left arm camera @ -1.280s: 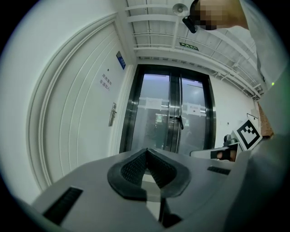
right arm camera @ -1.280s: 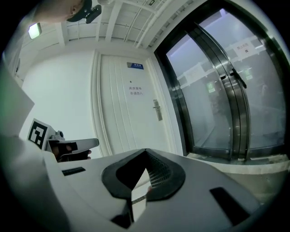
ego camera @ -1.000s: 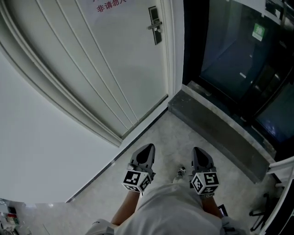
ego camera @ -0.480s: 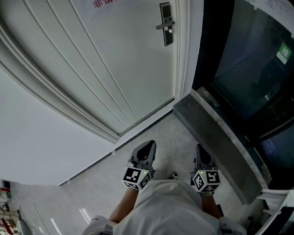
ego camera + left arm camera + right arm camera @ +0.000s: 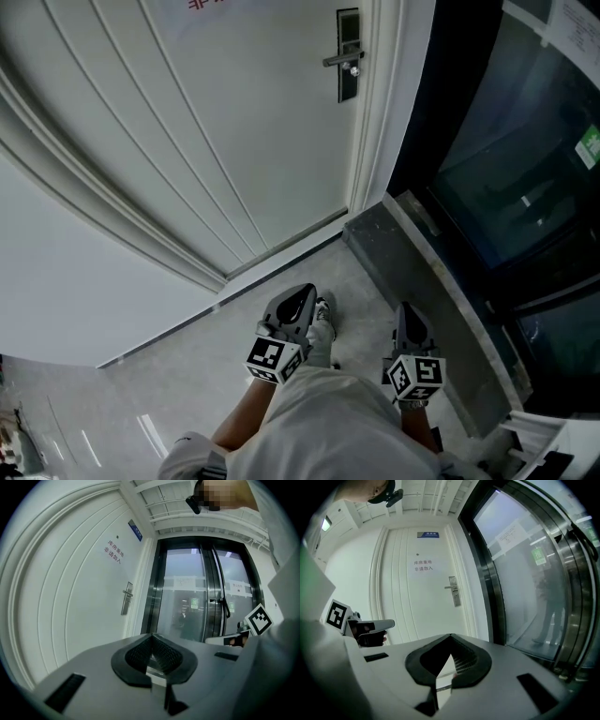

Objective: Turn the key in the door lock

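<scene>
The white door carries a dark lock plate with a lever handle at the top of the head view. A small shiny knob, maybe the key, sits just under the lever; it is too small to tell. The lock plate also shows far ahead in the left gripper view, and the lock plate in the right gripper view. My left gripper and right gripper hang low by the person's waist, far from the lock. Both are shut and hold nothing.
A dark glass sliding door in a metal frame stands right of the white door, behind a grey stone threshold. A curved white wall runs along the left. One shoe shows on the pale floor between the grippers.
The person has stepped toward the door: lock plate and threshold have slid right and down in the head view. Both grippers moved along with the body and stayed shut.
</scene>
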